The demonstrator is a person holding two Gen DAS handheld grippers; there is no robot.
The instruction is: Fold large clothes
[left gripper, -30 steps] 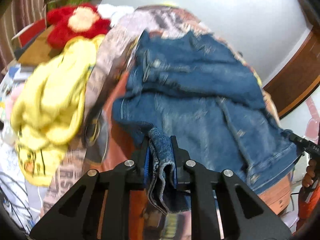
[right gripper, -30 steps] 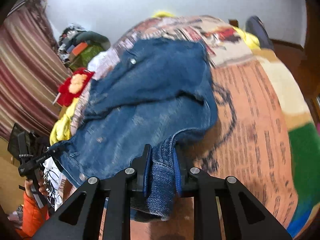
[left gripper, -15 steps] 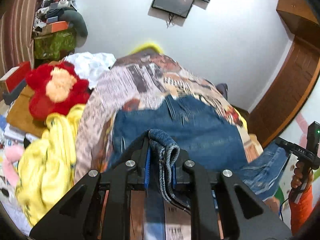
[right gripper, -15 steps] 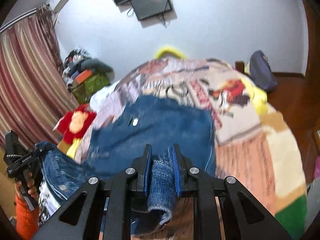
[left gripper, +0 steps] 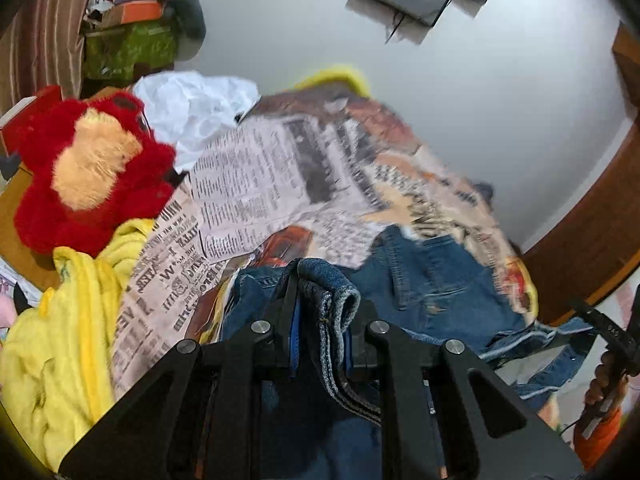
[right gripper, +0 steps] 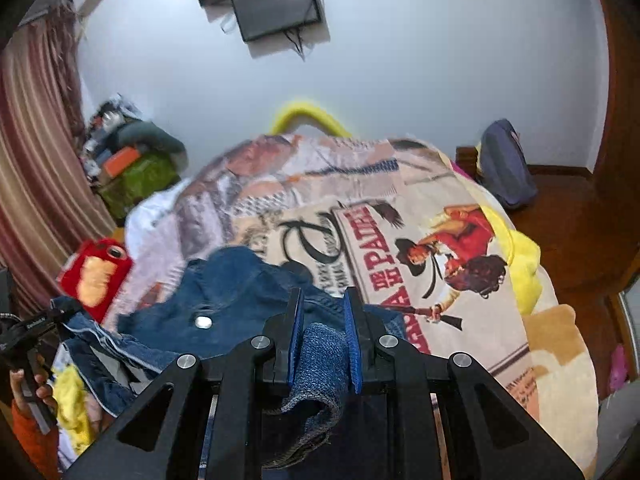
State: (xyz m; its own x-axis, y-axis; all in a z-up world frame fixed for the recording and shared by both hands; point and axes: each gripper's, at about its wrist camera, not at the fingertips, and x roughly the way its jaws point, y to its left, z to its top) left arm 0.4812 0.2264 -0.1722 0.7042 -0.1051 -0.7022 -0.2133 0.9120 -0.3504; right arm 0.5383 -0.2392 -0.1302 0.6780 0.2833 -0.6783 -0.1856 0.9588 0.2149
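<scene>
Between both hand-held grippers point(left gripper: 320, 320), the denim jacket point(left gripper: 432, 292) stretches crosswise.

A blue denim jacket point(right gripper: 224, 300) with a metal button lies rumpled at lower centre-left of the right wrist view, across the printed bedspread point(right gripper: 400, 240).

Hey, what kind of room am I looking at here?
Most likely a lived-in bedroom: a bed under a printed blanket, a red plush toy beside it, a wall-mounted screen, and striped curtains.
</scene>
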